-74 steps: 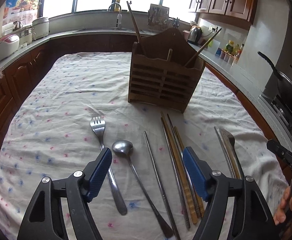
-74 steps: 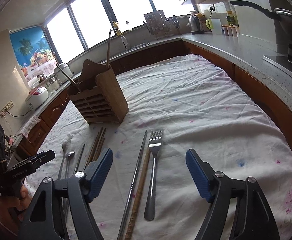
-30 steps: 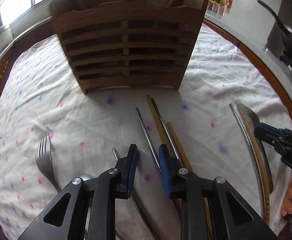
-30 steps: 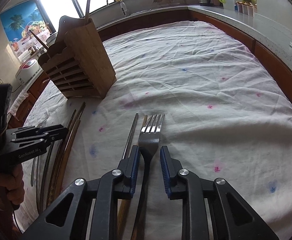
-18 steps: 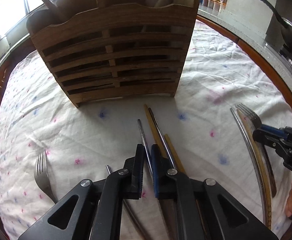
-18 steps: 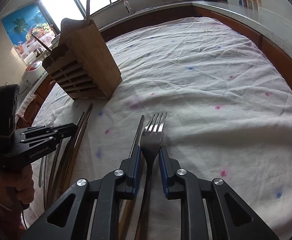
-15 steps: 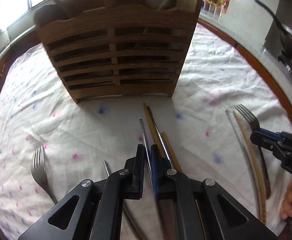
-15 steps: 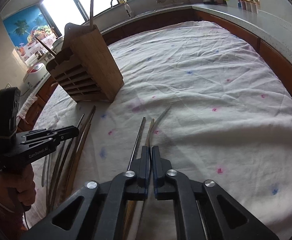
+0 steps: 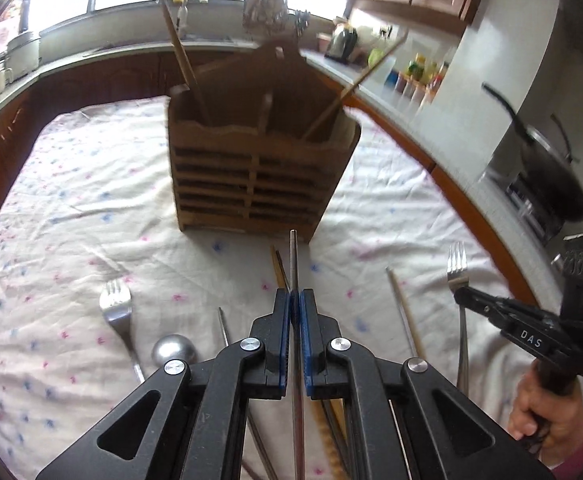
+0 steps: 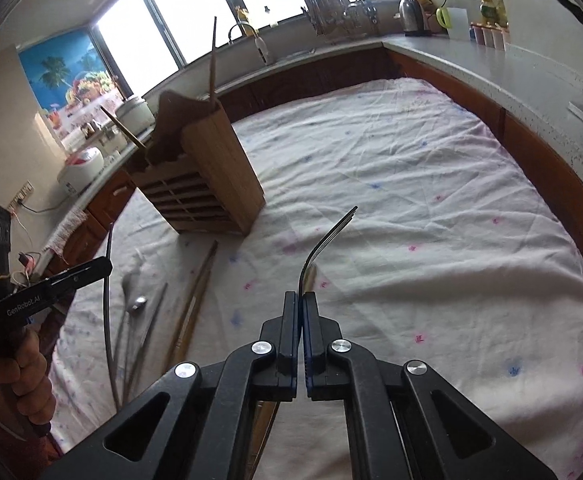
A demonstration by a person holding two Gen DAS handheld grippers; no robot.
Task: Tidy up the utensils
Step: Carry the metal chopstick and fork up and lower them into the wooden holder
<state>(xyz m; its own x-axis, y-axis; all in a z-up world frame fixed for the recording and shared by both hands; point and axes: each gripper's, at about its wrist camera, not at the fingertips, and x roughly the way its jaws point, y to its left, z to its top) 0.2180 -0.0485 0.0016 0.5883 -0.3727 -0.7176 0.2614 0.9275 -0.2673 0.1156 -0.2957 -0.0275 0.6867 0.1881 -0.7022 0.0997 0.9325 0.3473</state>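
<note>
My left gripper [image 9: 295, 300] is shut on a metal chopstick [image 9: 293, 256] and holds it above the cloth, its tip towards the wooden utensil holder [image 9: 259, 176]. My right gripper [image 10: 300, 300] is shut on a fork [image 10: 323, 244], lifted off the cloth with its tines edge-on; the same fork [image 9: 458, 272] shows in the left wrist view. The holder [image 10: 207, 188] has wooden chopsticks [image 9: 183, 52] standing in it. On the cloth lie another fork [image 9: 117, 312], a spoon [image 9: 173, 350] and several chopsticks [image 10: 195, 300].
The flowered tablecloth [image 10: 431, 208] covers the table. A counter [image 10: 491, 64] with bottles and a kettle runs along the far and right sides. A pan [image 9: 551, 168] sits on the stove at the right.
Both grippers closed on their utensils and lifted them off the cloth. The left one has drawn back from the holder with the metal chopstick; the fork is turned on edge.
</note>
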